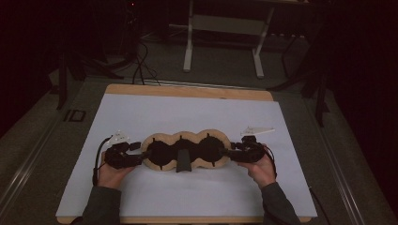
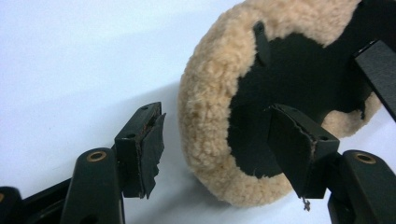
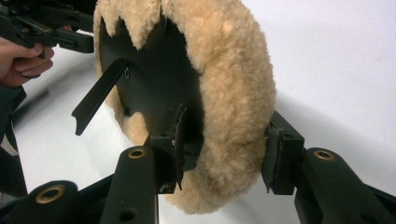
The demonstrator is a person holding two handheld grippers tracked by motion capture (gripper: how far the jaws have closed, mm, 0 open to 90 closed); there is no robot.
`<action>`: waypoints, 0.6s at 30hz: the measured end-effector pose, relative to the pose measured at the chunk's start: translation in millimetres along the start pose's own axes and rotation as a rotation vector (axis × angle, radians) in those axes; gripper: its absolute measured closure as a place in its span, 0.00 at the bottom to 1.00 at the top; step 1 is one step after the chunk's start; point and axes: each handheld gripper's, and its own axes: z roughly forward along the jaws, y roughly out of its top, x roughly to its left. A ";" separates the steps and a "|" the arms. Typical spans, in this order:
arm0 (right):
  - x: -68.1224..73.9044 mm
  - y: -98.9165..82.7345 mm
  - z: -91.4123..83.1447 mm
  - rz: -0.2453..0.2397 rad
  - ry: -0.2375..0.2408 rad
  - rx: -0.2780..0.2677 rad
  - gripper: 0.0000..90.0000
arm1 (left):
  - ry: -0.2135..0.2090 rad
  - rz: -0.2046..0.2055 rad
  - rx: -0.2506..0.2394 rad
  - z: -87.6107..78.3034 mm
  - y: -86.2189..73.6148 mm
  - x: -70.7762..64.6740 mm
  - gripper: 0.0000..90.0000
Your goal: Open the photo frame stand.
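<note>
A long tan fleece pad (image 1: pixel 206 147) with three lobes and black inner panels lies flat on the white sheet (image 1: pixel 187 112). A black strap (image 1: pixel 183 163) sticks out from its near side. At the pad's left end my left gripper (image 1: pixel 139 153) stands open. In the left gripper view the fleece rim (image 2: pixel 205 93) sits between the jaws of the left gripper (image 2: pixel 222 149), and the pads stay apart from it. My right gripper (image 1: pixel 226 152) is at the pad's right end. In the right gripper view the right gripper (image 3: pixel 225 149) is shut on the fleece rim (image 3: pixel 233 93), one pad on the black inside, the other on the outer fleece.
The sheet covers a wooden tabletop (image 1: pixel 187 91). Beyond the table, a white frame (image 1: pixel 188 47) and some cables (image 1: pixel 140 65) stand on the dark floor. A hand (image 3: pixel 18 60) holding the left gripper appears in the right gripper view.
</note>
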 end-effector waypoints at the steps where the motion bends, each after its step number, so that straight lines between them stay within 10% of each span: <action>1: 0.1 -0.4 -0.1 -0.005 0.000 0.002 0.62 | -0.006 0.004 0.005 0.9 -0.1 -0.1 0.41; 18: -0.6 -9.5 0.4 -0.074 -0.015 0.019 0.61 | -0.031 0.034 0.030 10.8 0.1 -3.6 0.39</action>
